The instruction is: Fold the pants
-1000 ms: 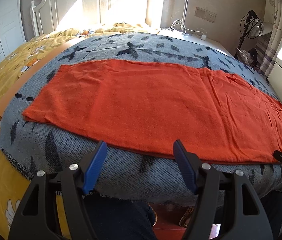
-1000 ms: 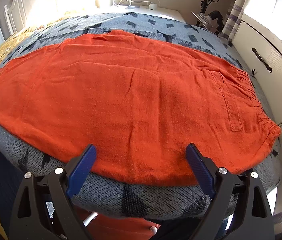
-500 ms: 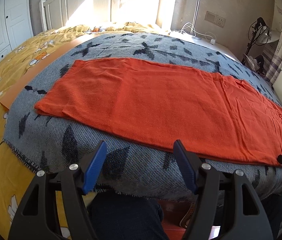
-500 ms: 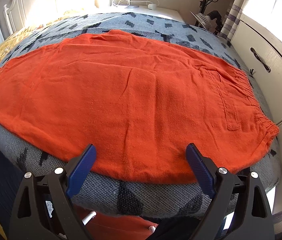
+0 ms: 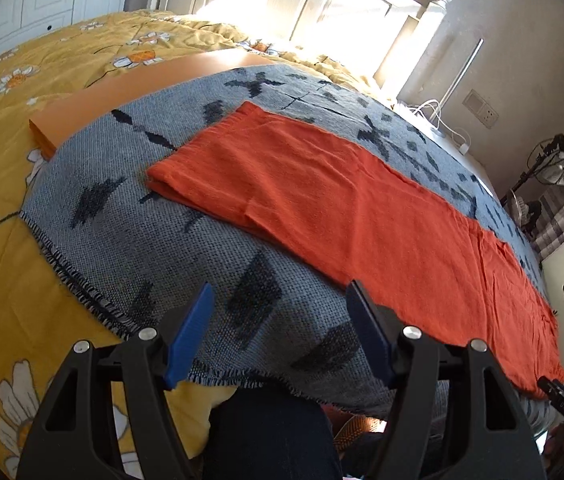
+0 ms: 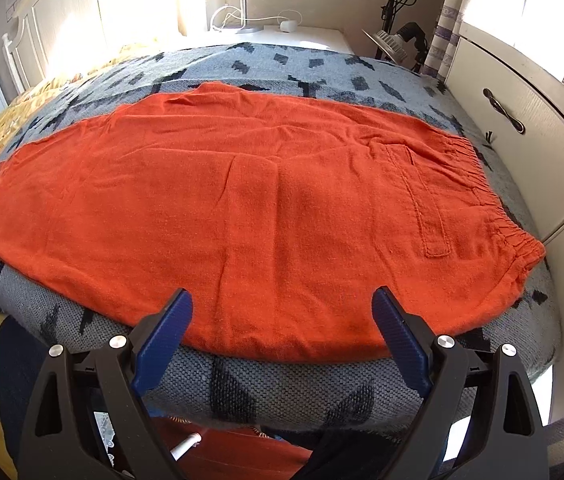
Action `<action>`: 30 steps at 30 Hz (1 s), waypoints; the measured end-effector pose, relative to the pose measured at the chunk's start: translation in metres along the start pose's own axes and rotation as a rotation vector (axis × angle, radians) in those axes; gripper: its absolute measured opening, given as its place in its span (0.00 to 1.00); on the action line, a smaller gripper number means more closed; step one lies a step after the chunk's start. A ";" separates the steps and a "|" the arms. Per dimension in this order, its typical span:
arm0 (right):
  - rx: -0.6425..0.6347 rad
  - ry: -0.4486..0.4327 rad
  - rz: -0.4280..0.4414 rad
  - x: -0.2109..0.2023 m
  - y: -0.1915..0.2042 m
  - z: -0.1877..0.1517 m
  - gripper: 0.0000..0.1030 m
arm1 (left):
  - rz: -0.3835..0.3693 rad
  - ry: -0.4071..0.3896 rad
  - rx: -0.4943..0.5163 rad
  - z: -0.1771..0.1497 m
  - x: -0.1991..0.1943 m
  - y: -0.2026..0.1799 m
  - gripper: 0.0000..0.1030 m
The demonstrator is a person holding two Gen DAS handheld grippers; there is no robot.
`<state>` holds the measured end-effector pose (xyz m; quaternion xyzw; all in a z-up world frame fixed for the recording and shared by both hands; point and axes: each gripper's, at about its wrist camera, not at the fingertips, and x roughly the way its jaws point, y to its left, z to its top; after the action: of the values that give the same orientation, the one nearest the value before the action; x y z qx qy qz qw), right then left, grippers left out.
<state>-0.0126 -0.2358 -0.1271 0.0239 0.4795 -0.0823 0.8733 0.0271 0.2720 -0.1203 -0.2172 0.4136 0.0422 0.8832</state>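
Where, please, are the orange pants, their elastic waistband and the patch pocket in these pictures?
orange pants (image 5: 345,204): left wrist view, middle of the leg.
elastic waistband (image 6: 493,204): right wrist view, gathered edge.
patch pocket (image 6: 425,204): right wrist view, its centre.

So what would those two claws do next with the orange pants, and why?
Probably bring the left gripper toward the leg hem. Both it and the right gripper are open and empty, and the pants lie flat, lengthwise, awaiting an end-to-end fold.
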 end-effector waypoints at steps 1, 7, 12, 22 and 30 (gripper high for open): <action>0.006 0.006 -0.012 0.002 -0.004 0.000 0.85 | -0.003 -0.011 -0.036 0.005 -0.001 0.011 0.66; -0.040 0.029 -0.044 0.012 -0.002 -0.005 0.85 | -0.069 -0.037 -0.167 0.036 0.003 0.057 0.65; -0.036 0.036 -0.042 0.013 -0.002 -0.004 0.86 | -0.203 0.004 -0.390 0.057 0.023 0.098 0.57; -0.030 0.019 -0.044 0.005 0.004 0.000 0.86 | -0.225 0.074 -0.485 0.073 0.058 0.117 0.55; -0.053 -0.007 0.001 -0.010 0.017 0.007 0.86 | -0.288 0.083 -0.608 0.078 0.074 0.132 0.53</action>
<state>-0.0094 -0.2188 -0.1160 0.0006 0.4783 -0.0693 0.8754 0.0975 0.4166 -0.1774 -0.5286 0.3828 0.0294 0.7571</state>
